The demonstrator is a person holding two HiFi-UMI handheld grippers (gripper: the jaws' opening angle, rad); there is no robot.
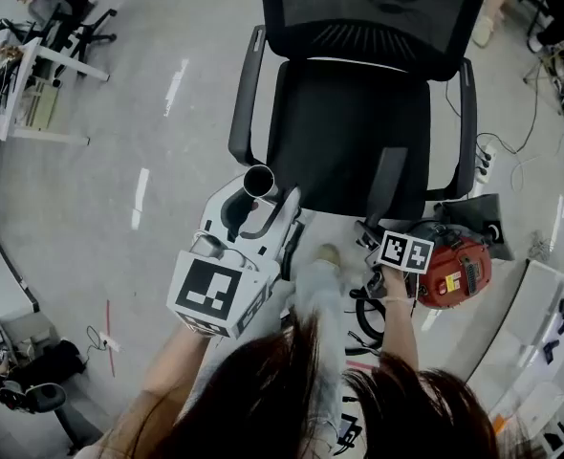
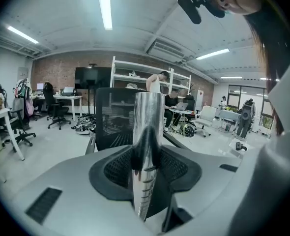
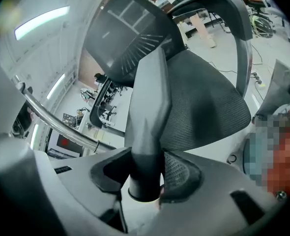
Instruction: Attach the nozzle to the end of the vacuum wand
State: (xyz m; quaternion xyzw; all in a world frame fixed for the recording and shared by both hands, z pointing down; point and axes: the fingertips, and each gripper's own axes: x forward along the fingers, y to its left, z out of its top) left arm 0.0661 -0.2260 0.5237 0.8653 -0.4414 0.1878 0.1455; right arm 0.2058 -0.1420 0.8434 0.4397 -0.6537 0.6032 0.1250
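- Chrome metal sits between the jaws of your left hand-held gripper (image 2: 146, 177). It is clenched on the vacuum wand (image 2: 147, 132), with the padded jaws pressing the tube from both sides.
- The wand's open end rises past the jaws, just off the front-left corner of the office chair (image 1: 349, 132) seat.
- Your right hand-held gripper (image 3: 146, 173) is grasping the grey nozzle (image 3: 150, 102) by its round collar. The flat, tapering body points up over the chair's mesh seat.
- From the head view, the nozzle hangs over the front-right part of that seat. It is apart from the wand's end, with no contact between them.
- A red vacuum body (image 1: 457, 273) rests on the floor (image 1: 91, 180), just right of the chair's front edge and close beside your right hand-held gripper.
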